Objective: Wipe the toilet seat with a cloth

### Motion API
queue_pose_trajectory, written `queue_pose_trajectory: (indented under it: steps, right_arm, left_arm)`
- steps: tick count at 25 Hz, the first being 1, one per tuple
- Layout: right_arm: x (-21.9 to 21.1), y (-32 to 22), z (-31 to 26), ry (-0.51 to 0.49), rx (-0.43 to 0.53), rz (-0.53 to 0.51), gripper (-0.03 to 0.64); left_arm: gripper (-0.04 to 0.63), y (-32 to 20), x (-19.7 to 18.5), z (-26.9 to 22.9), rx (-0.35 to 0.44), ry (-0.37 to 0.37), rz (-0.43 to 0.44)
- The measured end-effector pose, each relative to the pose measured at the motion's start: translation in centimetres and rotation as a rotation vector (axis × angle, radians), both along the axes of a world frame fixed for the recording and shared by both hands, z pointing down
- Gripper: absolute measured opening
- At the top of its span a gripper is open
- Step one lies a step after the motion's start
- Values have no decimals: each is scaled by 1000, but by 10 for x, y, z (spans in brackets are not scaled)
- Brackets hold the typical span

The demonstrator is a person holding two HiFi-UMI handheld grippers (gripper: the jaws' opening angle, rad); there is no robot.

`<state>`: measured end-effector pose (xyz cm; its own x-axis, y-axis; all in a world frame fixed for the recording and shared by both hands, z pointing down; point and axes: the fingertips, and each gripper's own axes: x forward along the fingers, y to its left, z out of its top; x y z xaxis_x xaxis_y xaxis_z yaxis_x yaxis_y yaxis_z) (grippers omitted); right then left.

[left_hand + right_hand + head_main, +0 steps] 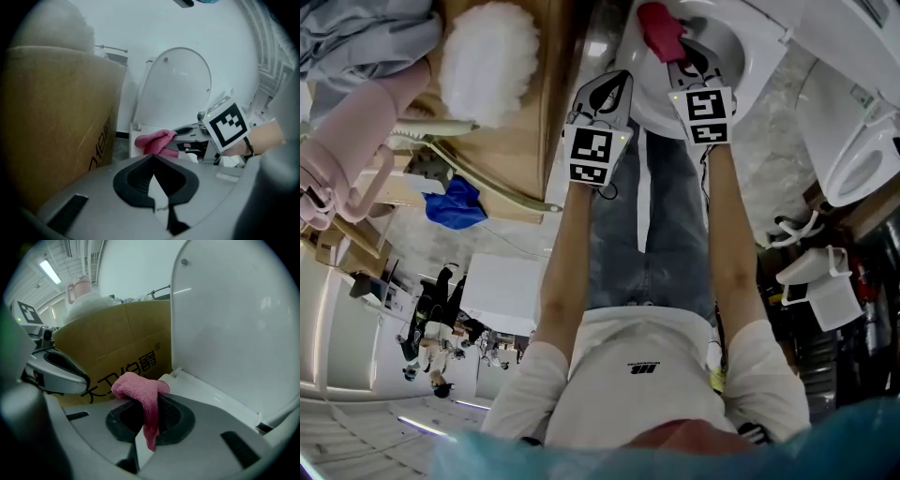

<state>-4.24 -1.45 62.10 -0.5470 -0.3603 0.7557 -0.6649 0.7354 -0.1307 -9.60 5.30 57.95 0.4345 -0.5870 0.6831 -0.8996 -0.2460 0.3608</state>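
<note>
The toilet seat [213, 397] is mostly cut off. The right claw [151, 408] pinches the pink cloth [136, 386] at the seat's rim, seemingly touching it. The left claw [153, 166] is pressed together, empty.

The speckled grey floor [773, 141] carries a white toilet [755, 61] with its lid raised. A brown cardboard box [511, 141] stands just left of the toilet, with a narrow strip of floor showing between them. A second toilet [862, 155] stands to the right of the toilet. A person's legs [675, 216] stand in front of the toilet.
</note>
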Motion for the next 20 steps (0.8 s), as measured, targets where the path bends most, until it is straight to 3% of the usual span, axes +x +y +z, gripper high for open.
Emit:
queue_pose_trajectory:
  steps: [20]
  right_arm:
    - [-49, -1, 62, 20, -59, -148, 17]
  left_arm:
    - [9, 5, -19, 21, -46, 8, -74]
